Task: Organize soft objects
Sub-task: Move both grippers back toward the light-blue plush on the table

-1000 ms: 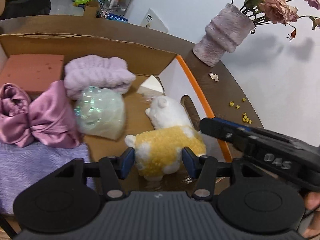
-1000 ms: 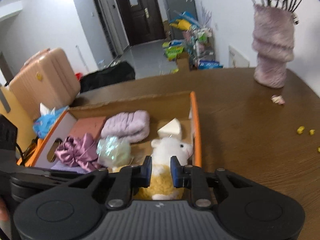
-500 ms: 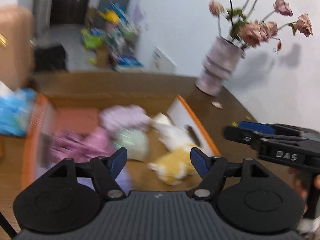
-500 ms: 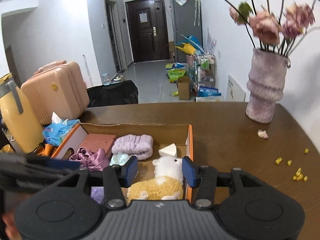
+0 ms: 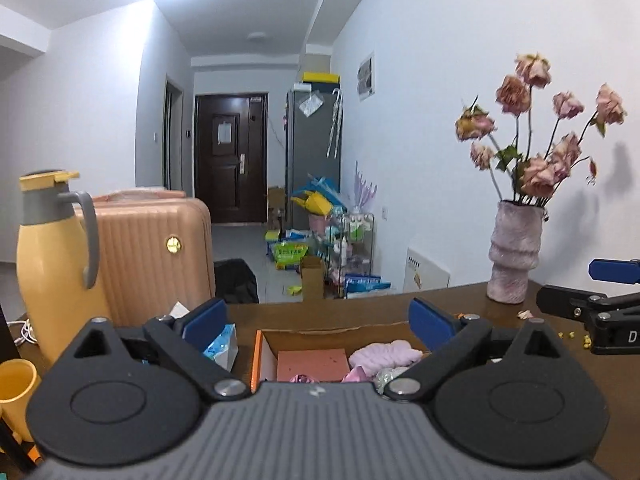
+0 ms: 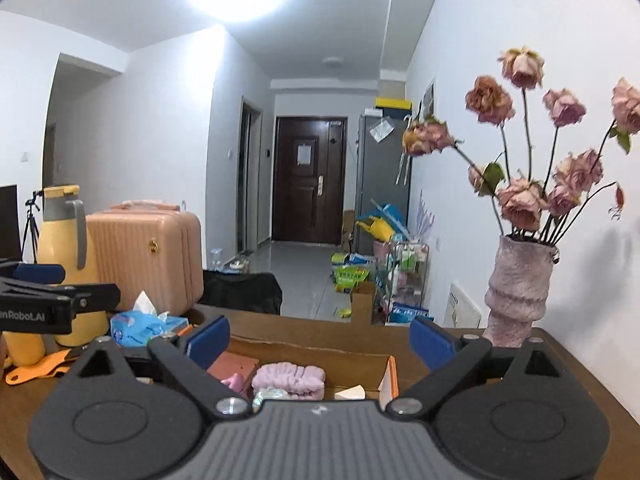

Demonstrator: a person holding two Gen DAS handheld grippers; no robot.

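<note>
The cardboard box (image 5: pixel 257 354) with orange edges sits low in both views. It holds a pink foam block (image 5: pixel 312 364), a lilac fluffy headband (image 5: pixel 384 354), a pink satin scrunchie (image 5: pixel 356 374) and a white wedge (image 6: pixel 352 392). My left gripper (image 5: pixel 320 320) hovers above and behind the box. Its jaws are opening wide, with nothing between them. My right gripper (image 6: pixel 320 338) hovers likewise, jaws opening and empty. Each gripper shows in the other's view: the right gripper (image 5: pixel 576 288) and the left gripper (image 6: pixel 80 282). The gripper bodies hide the near part of the box.
On the brown table stand a yellow thermos jug (image 5: pixel 52 264), a yellow cup (image 5: pixel 16 388), a blue tissue pack (image 5: pixel 222 346) and a vase of dried roses (image 5: pixel 514 260). Yellow crumbs (image 5: pixel 572 334) lie at the right. A pink suitcase (image 5: pixel 152 256) stands behind the table.
Both grippers have lifted away from the box and tipped up toward level. Their jaws have widened. The yellow and white plush that lay between them has dropped out of view.
</note>
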